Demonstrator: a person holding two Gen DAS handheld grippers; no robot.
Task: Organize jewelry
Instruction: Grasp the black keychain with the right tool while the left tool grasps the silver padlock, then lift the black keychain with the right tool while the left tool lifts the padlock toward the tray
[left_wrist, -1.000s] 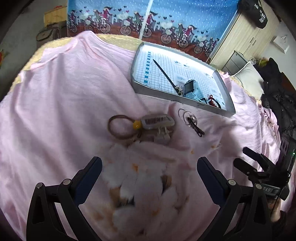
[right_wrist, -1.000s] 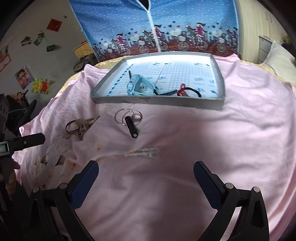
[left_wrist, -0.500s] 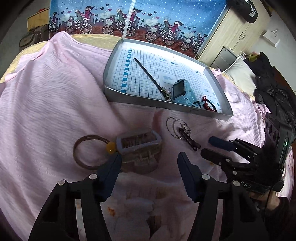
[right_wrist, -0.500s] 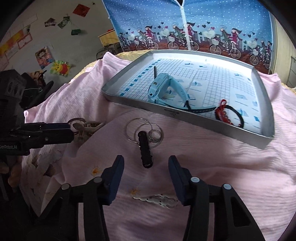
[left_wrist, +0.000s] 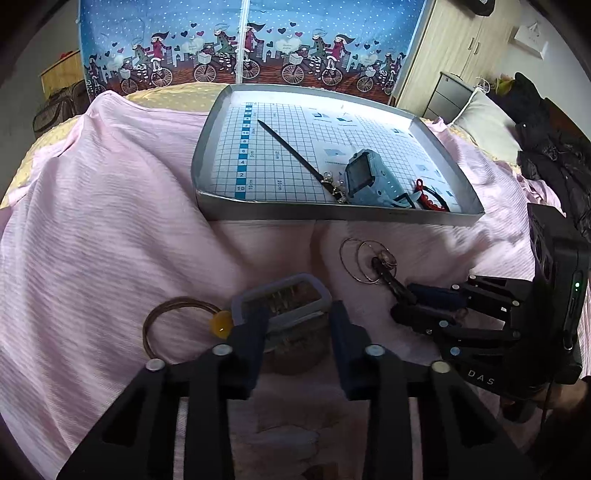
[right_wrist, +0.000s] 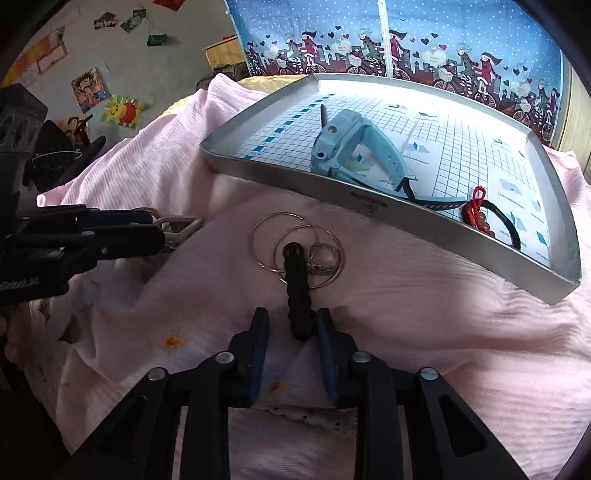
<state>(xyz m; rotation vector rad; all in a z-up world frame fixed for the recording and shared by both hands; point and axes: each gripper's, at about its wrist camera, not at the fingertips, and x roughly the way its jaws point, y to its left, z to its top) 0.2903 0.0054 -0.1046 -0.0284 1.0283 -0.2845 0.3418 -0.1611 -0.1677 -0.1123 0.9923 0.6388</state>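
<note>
On the pink bedsheet, my left gripper (left_wrist: 297, 325) is shut on a grey-framed clip (left_wrist: 280, 299), which carries a brown ring (left_wrist: 173, 310) and a yellow bead. The key ring (right_wrist: 295, 247), with its silver loops and black braided strap (right_wrist: 299, 295), lies just right of the clip. My right gripper (right_wrist: 291, 332) straddles the strap's near end with narrowed jaws; a gap shows on the left side. Beyond them, the grey tray (left_wrist: 332, 214) holds a blue watch (left_wrist: 365, 177), a black hair stick (left_wrist: 288, 147) and a red-and-black bracelet (left_wrist: 428, 195).
The sheet (left_wrist: 110, 221) is rumpled and humps up left of the tray. A white lace strip (right_wrist: 306, 413) lies under the right gripper. A pillow (left_wrist: 484, 122) and dark clothes (left_wrist: 554, 155) sit far right, with a blue curtain (left_wrist: 258, 37) behind the bed.
Both grippers moved forward and down and narrowed. The left one closed on the grey clip. The right one's jaws came in around the black strap.
</note>
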